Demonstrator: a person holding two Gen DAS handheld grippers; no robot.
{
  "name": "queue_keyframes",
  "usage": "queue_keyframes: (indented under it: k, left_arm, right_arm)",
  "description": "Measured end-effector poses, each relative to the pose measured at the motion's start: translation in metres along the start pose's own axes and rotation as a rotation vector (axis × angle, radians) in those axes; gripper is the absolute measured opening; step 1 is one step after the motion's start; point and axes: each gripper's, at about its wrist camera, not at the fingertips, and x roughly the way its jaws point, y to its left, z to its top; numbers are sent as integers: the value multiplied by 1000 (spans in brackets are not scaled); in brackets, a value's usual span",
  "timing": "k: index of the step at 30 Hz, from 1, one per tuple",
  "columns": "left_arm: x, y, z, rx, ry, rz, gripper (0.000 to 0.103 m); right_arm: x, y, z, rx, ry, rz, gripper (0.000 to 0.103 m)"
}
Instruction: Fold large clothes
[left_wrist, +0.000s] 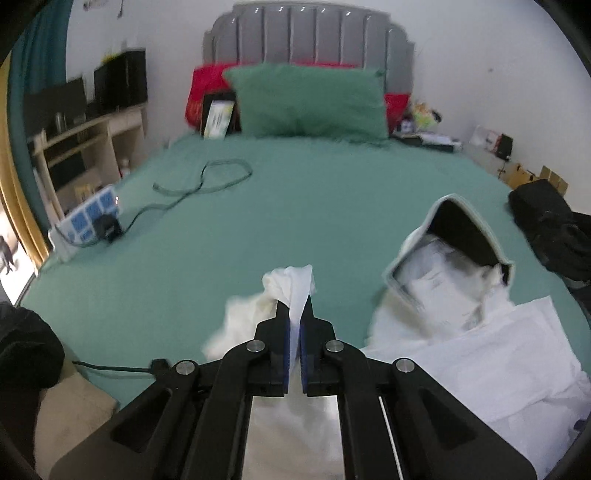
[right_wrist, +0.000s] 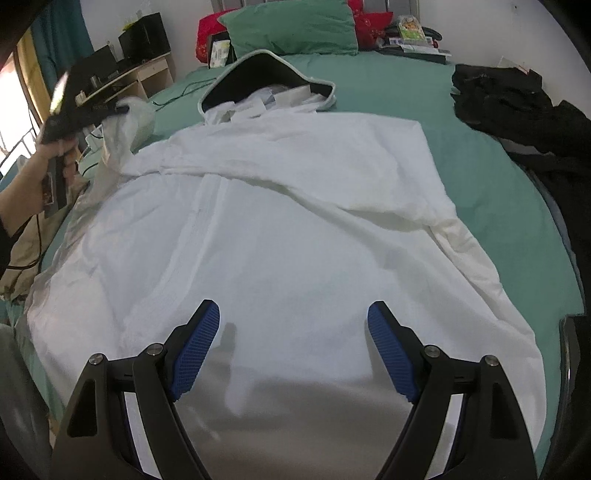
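Left tool pinches a limp sleeve of the white garment; right tool gapes wide, lower centre. Judged light, soft; grip hems.

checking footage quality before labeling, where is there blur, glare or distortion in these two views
Left wrist view: motion blur smears the green pillow, the shelves and the white hooded garment pinched in the left gripper; fisheye bends the green bed sheet. Right wrist view: mostly sharp, open right gripper crisp, the left hand smeared, window glare at the left edge.
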Motion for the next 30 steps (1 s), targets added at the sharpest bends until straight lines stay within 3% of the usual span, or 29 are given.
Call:
queue_keyframes:
  k: [6,8,10,15,18,19,22,25,30]
  left_arm:
    - [-23,-83,14,86,-76,-66,5]
    - [-25,-105,14,116,-82,-54,5]
    - [-28,-129,8,125,-77,-96,5]
    - [-12,-180,-10,183,-16,-175,5]
    - [-1,-201,-27,188,79,-316,9]
    - [-2,-201,-32,184,100,-353,16]
    - [-16,-188,-41,107,133,-447,60]
    - [-38,-151,-44,36,140,-466,61]
    - [-57,-46,-49,-58,105,-227,61]
  right_arm:
    - [0,-18,3,60,11,46,83]
    - [-2,-21,2,59,4,37,83]
    - [-2,-24,0,46,10,12,83]
    - [-3,-29,-4,-32,14,-103,83]
    - [-12,-37,3,0,-22,-92,83]
    - [-14,-40,5,20,-33,-76,83]
    - [-16,-47,7,51,-49,-76,83]
    - [-14,-53,8,76,-53,-110,83]
    - [-15,-57,29,135,-90,-104,83]
